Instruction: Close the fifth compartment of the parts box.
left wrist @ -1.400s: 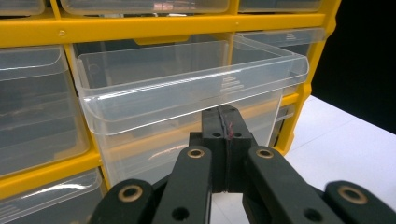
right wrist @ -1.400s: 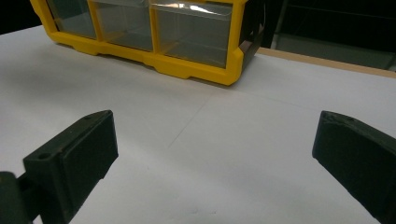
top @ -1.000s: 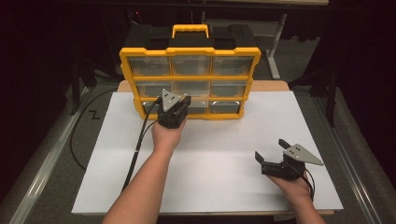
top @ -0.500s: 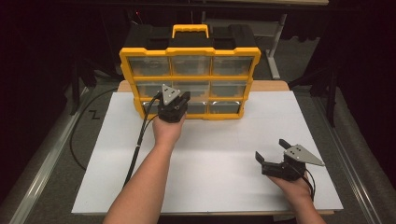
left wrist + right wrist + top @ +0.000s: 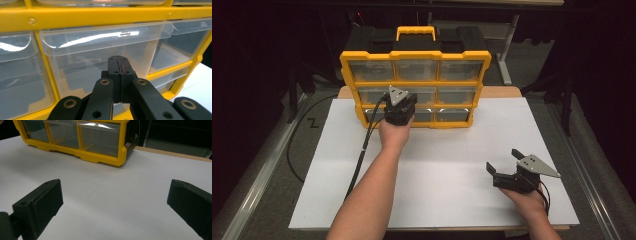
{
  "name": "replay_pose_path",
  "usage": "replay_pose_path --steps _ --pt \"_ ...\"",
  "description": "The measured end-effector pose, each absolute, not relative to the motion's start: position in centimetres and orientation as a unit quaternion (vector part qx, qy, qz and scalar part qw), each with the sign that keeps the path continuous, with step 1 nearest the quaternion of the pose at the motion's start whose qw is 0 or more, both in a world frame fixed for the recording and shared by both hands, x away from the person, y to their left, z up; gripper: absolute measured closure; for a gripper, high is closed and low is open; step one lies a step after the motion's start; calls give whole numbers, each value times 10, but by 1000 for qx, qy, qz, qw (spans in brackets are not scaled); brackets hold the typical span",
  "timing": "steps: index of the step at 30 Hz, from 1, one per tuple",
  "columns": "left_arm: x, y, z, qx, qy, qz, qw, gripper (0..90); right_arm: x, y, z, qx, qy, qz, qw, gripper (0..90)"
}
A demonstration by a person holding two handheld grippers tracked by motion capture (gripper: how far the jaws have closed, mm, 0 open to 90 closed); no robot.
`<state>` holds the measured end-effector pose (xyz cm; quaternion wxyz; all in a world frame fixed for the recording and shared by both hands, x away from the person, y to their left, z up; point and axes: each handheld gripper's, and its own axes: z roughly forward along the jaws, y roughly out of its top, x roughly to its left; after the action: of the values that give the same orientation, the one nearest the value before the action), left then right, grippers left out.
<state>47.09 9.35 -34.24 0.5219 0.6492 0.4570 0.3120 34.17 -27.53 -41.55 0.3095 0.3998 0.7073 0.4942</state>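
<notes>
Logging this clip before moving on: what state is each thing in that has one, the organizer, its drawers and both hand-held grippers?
Yellow drawer organizer: upright on the white table sheet, handle on top.
Clear drawers: all pushed in.
Left hand-held gripper: jaws shut, empty, at a middle-column drawer front.
Right hand-held gripper: jaws open, empty, away from the organizer.

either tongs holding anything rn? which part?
Nothing held. Left tongs shut empty, tips at a clear drawer of the yellow organizer. Right tongs open over the table.

Drawer cabinet (image 5: 414,75) at table (image 5: 452,200) rear; left gripper (image 5: 398,111) before it, right gripper (image 5: 507,167) front-right.
</notes>
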Motion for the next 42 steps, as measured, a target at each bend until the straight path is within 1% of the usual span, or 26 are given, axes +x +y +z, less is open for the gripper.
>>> replay_pose_path --steps 10,22,26,30,34,42 --pt "479 92 -341 649 462 311 517 898 341 -275 -415 401 706 496 307 16" --pt "480 92 -344 652 463 307 516 898 342 -276 -416 399 708 495 307 17" --pt "469 96 -342 657 457 306 516 898 342 -275 -416 399 708 495 308 17" --pt "458 112 -338 646 463 305 525 898 342 -276 -417 402 709 491 308 17" --pt "447 126 -338 645 465 306 524 898 341 -275 -418 405 709 489 308 17" --pt "422 154 -358 654 462 294 522 898 341 -273 -418 403 711 485 310 17"
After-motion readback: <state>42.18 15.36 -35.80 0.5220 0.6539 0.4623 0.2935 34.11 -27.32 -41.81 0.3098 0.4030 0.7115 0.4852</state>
